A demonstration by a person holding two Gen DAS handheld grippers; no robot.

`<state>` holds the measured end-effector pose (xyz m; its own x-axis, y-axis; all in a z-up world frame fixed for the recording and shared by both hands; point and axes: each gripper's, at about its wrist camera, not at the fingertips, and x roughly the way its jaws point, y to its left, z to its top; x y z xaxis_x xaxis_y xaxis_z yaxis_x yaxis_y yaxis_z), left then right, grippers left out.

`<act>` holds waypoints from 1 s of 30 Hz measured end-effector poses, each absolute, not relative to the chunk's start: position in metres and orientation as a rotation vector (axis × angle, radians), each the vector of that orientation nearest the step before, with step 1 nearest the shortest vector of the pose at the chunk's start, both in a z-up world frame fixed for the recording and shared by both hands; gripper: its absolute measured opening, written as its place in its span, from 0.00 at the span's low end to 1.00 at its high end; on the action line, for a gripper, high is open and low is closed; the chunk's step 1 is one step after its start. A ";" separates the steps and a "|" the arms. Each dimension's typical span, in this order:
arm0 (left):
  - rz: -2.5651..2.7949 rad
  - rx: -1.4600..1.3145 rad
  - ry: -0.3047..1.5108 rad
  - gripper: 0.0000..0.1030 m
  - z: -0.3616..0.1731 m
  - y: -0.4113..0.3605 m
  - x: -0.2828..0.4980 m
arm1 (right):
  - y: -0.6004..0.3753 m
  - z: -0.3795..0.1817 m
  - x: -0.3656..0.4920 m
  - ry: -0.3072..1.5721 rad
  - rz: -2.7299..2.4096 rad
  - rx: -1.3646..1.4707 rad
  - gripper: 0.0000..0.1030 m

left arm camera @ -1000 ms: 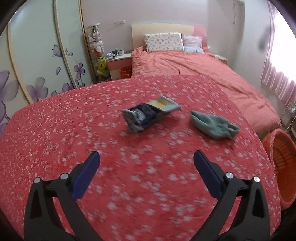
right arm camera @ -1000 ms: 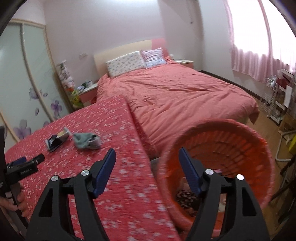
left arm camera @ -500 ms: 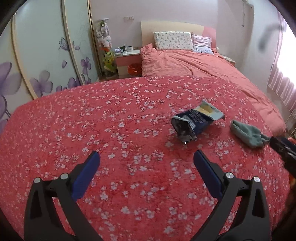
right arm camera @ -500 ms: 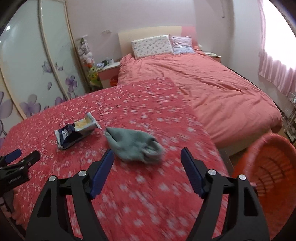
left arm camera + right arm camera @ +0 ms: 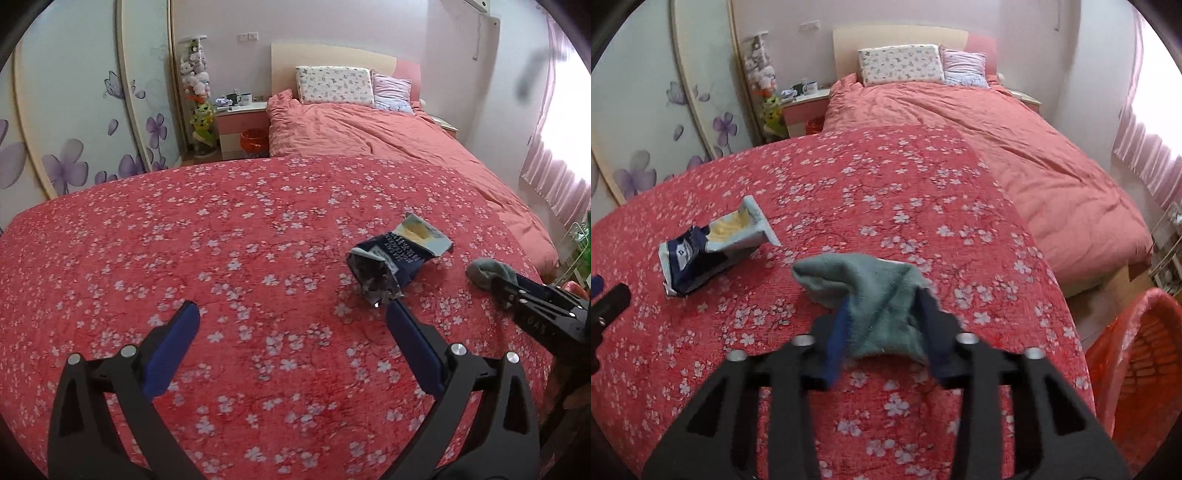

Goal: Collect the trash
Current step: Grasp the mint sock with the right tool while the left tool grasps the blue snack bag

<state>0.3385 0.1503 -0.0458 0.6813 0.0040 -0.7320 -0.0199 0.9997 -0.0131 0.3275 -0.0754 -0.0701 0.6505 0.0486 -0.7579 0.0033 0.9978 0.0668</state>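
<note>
My right gripper [image 5: 884,304] is closing its jaws on a grey-green cloth [image 5: 871,280], which bunches up between the blue pads on the red flowered cover [image 5: 886,177]. A crumpled dark-blue and yellow snack bag [image 5: 709,251] lies to its left. In the left wrist view my left gripper [image 5: 291,310] stands open over the cover with nothing between its fingers. The snack bag [image 5: 399,254] lies just beyond its right fingertip [image 5: 397,314]. The cloth [image 5: 487,271] and the right gripper [image 5: 506,288] show at the right edge.
An orange basket [image 5: 1137,354] stands on the floor off the cover's right edge. Behind is a bed [image 5: 1034,147] with pillows, a nightstand [image 5: 240,118] with a small orange bin [image 5: 253,140], and flowered wardrobe doors [image 5: 74,129] on the left.
The right gripper swung from the orange basket over to the cloth and closed onto it. The left gripper drifted left, so the snack bag now sits by its right finger.
</note>
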 end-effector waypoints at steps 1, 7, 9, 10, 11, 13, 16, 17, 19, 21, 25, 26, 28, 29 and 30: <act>0.010 -0.020 0.822 0.96 -0.047 0.147 0.340 | -0.079 -0.070 0.325 0.862 0.028 0.083 0.15; -0.030 0.011 0.817 0.96 -0.046 0.115 0.351 | -0.099 -0.062 0.308 0.837 0.022 0.182 0.11; -0.044 0.036 0.814 0.96 -0.045 0.103 0.359 | -0.105 -0.060 0.301 0.830 0.027 0.204 0.11; -0.049 0.051 0.812 0.96 -0.045 0.097 0.364 | -0.107 -0.059 0.298 0.828 0.029 0.210 0.11; -0.052 0.066 0.810 0.96 -0.045 0.092 0.370 | -0.108 -0.059 0.295 0.827 0.032 0.214 0.11; -0.052 0.089 0.807 0.96 -0.048 0.085 0.378 | -0.112 -0.058 0.293 0.826 0.037 0.218 0.11; -0.061 0.143 0.818 0.96 -0.056 0.073 0.393 | -0.115 -0.061 0.293 0.830 0.041 0.227 0.11; -0.061 0.154 0.825 0.96 -0.058 0.072 0.397 | -0.119 -0.061 0.293 0.832 0.042 0.229 0.11; -0.072 0.173 0.849 0.96 -0.067 0.069 0.406 | -0.122 -0.062 0.295 0.836 0.044 0.236 0.11; -0.082 0.182 0.870 0.96 -0.073 0.067 0.410 | -0.123 -0.063 0.296 0.841 0.044 0.243 0.11; -0.128 0.159 0.887 0.96 -0.077 0.063 0.420 | -0.121 -0.067 0.296 0.849 0.050 0.252 0.11; -0.133 0.152 0.885 0.96 -0.077 0.061 0.423 | -0.121 -0.067 0.295 0.849 0.052 0.250 0.11; -0.150 0.123 0.887 0.95 -0.077 0.061 0.428 | -0.120 -0.067 0.294 0.852 0.054 0.243 0.11; -0.154 0.113 0.888 0.91 -0.076 0.061 0.429 | -0.120 -0.068 0.293 0.852 0.055 0.241 0.11; -0.160 0.103 0.891 0.89 -0.076 0.061 0.431 | -0.119 -0.068 0.293 0.853 0.054 0.239 0.12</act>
<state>0.4308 0.0610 -0.0761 0.6179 -0.0957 -0.7804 0.1814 0.9831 0.0231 0.2927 -0.1194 -0.0679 0.6584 0.1430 -0.7390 0.0479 0.9718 0.2307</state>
